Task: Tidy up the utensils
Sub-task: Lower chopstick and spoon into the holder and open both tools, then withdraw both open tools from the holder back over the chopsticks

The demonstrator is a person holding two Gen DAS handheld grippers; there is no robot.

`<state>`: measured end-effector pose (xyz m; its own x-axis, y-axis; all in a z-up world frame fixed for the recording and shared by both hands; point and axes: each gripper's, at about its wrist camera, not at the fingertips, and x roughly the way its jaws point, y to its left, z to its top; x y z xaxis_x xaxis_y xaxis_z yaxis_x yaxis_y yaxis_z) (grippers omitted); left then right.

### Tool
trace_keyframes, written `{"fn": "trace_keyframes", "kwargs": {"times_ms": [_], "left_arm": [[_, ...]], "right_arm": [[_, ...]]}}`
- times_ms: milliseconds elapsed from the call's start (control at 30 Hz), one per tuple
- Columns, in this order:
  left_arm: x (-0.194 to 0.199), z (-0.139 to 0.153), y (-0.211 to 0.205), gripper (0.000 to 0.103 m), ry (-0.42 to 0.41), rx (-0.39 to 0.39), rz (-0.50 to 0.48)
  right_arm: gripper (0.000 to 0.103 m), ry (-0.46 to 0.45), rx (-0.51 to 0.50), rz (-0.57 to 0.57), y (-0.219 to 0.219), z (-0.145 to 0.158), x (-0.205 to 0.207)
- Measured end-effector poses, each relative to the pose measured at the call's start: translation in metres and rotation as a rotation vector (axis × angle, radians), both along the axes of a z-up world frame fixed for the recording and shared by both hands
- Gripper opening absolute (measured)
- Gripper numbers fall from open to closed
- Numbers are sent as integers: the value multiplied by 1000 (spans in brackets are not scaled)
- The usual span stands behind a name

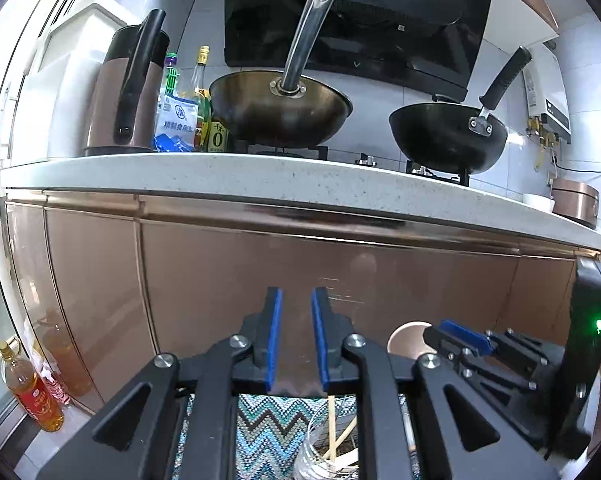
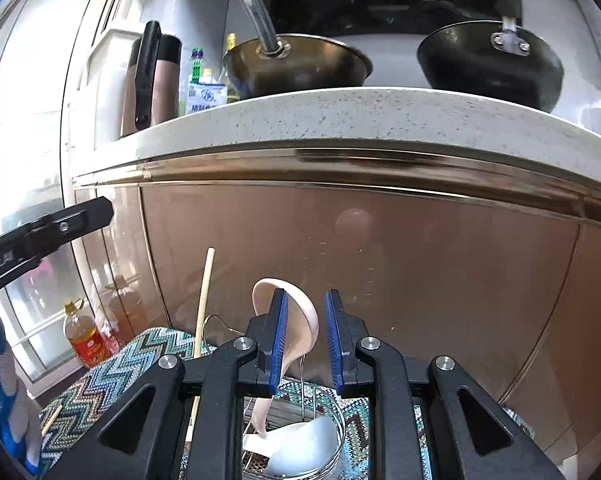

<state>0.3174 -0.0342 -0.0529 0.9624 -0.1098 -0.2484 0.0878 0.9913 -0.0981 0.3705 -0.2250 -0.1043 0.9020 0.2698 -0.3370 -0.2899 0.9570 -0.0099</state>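
In the right wrist view my right gripper (image 2: 307, 312) is open, with a pink spoon (image 2: 300, 322) standing between its blue pads, leaning on the left pad, its handle down in a wire utensil holder (image 2: 332, 436). A white spoon (image 2: 304, 452) lies in the holder. A wooden chopstick (image 2: 203, 300) stands upright to the left. In the left wrist view my left gripper (image 1: 296, 300) is open and empty above a glass cup (image 1: 320, 452) that holds chopsticks (image 1: 332, 428). The right gripper (image 1: 464, 340) shows at its right beside the pink spoon's bowl (image 1: 406, 338).
A zigzag-patterned cloth (image 2: 100, 384) covers the surface below. A copper cabinet front (image 1: 300, 256) stands close ahead under a white counter (image 1: 260, 178) with two woks, a kettle and bottles. An oil bottle (image 1: 32, 396) stands on the floor at left.
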Motion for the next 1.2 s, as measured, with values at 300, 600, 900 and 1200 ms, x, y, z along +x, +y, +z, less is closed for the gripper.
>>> {"fn": "trace_keyframes", "kwargs": {"times_ms": [300,600,900,1200], "left_arm": [[3,-10,16,15,49,-19,25],[-5,-10,25,17,71,-6,34],[-44,9,53,29,85,10,59],[-108,23,109,35,144,12,129]], "right_arm": [[10,127,-127,71,5,-1,18],[11,116,-67,31,-15,1,-2],[20,40,-41,30,-20,37,-58],[32,13,-16,59,-16,61,-136]]}}
